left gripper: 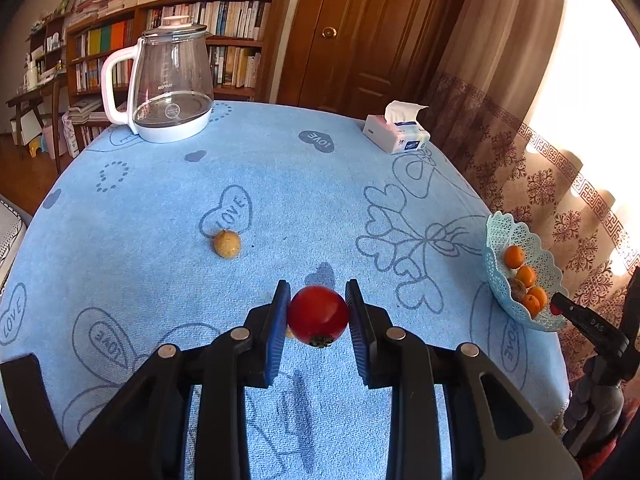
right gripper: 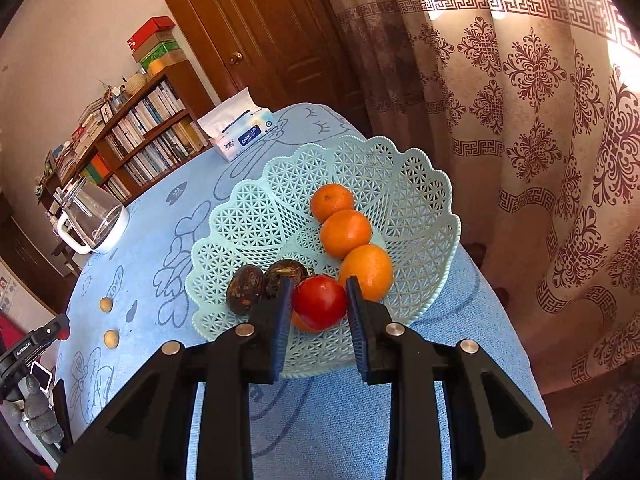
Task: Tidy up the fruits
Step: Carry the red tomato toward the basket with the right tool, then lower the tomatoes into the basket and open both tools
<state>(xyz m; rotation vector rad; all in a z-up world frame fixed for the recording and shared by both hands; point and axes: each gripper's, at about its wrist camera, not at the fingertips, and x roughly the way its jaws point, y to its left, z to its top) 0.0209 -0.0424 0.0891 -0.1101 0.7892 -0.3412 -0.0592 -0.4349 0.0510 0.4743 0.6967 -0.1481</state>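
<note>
the left tongs (left gripper: 318, 312) are clamped on a red tomato (left gripper: 318, 315), held clear above the counter (left gripper: 160, 208), which is draped in a blue cloth printed with hearts and "love". the tomato's dark calyx faces down and toward the camera. on the cloth ahead and to the left of these tongs lies a small tan fruit (left gripper: 227, 244); the right wrist view shows two such tan fruits apart on the cloth. at the counter's far left stands a glass kettle (left gripper: 168, 80) with a white handle and base, and at the far right a tissue pack (left gripper: 396, 136).

the right tongs (right gripper: 319, 306) are clamped on a second red tomato (right gripper: 320, 302), held over the near rim of a pale green lattice basket (right gripper: 256, 216) that sits near the counter's right edge beside the curtain. in the basket three oranges (right gripper: 346, 234) lie in a touching row, a fourth partly hidden beneath the tomato, and two dark brown fruits (right gripper: 245, 289) lie side by side at the near left.
</note>
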